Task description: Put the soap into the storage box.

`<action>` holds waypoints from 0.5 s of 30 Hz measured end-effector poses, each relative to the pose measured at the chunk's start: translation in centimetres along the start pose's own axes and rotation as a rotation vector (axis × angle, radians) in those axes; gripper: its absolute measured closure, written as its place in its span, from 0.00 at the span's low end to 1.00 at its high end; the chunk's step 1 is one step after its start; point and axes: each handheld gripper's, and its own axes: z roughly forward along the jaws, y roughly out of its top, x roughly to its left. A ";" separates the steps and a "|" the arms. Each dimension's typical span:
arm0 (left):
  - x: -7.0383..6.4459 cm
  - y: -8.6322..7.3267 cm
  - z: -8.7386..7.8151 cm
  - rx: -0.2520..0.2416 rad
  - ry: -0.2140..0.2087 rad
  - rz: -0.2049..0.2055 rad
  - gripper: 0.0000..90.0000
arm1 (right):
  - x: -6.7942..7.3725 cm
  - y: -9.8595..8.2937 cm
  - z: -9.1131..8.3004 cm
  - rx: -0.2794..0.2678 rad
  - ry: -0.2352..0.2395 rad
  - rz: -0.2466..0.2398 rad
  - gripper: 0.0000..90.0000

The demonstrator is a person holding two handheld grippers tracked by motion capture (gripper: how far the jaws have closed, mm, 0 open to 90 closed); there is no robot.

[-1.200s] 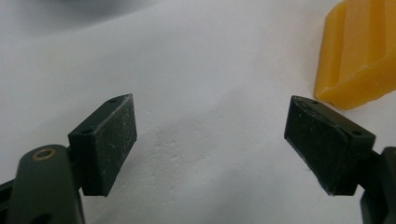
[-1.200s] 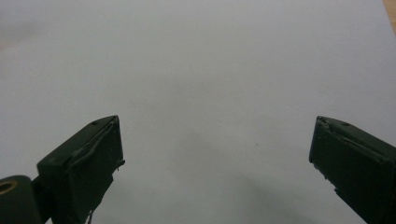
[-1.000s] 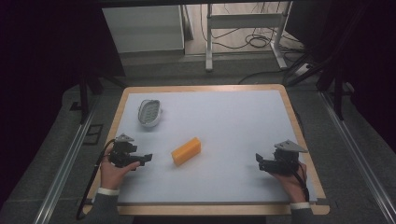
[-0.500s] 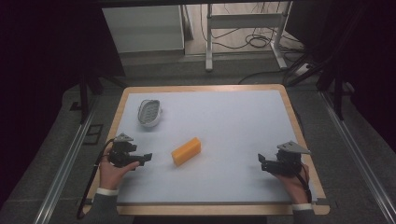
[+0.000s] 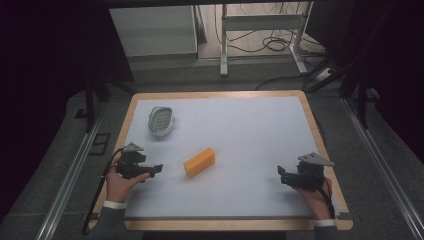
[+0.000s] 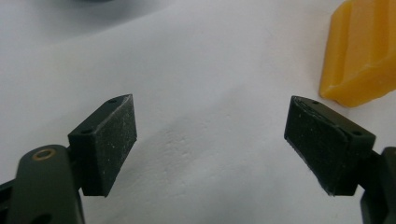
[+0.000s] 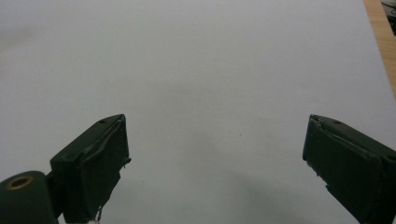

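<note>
An orange block (image 5: 199, 161) lies near the middle of the white table top (image 5: 240, 130); in the left gripper view the orange block (image 6: 362, 51) sits at the upper right, beyond the jaws. My left gripper (image 5: 156, 169) is held low at the table's left front, pointing right toward the block, open with nothing between its pads (image 6: 114, 140). My right gripper (image 5: 281, 176) is at the right front, pointing left, open and empty over bare table, one of its pads (image 7: 95, 163) showing at the left. A grey oval dish (image 5: 161, 120) rests at the back left.
The table has a wooden rim (image 5: 215, 95). Past it are a white cabinet (image 5: 155, 30), a metal frame's legs (image 5: 260, 22) and cables (image 5: 272, 42) on the floor. Rails (image 5: 70, 180) run along both sides of the table.
The right gripper has drifted slightly right and toward the front edge. The left gripper has barely shifted. Block and dish have not moved.
</note>
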 end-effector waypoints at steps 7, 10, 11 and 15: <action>0.0 1.1 -1.4 -0.002 0.004 0.013 0.19 | 0.3 0.1 0.2 0.004 0.016 0.012 0.08; -0.2 1.8 -2.2 -0.014 -0.029 0.009 0.19 | 0.3 0.0 0.1 0.006 0.010 0.014 0.08; -0.2 2.0 -2.4 -0.016 -0.038 0.010 0.19 | 0.3 0.0 0.1 0.006 0.010 0.014 0.08; -0.6 2.7 -2.9 -0.013 -0.039 0.039 0.19 | 0.3 0.0 0.1 0.014 0.006 0.014 0.09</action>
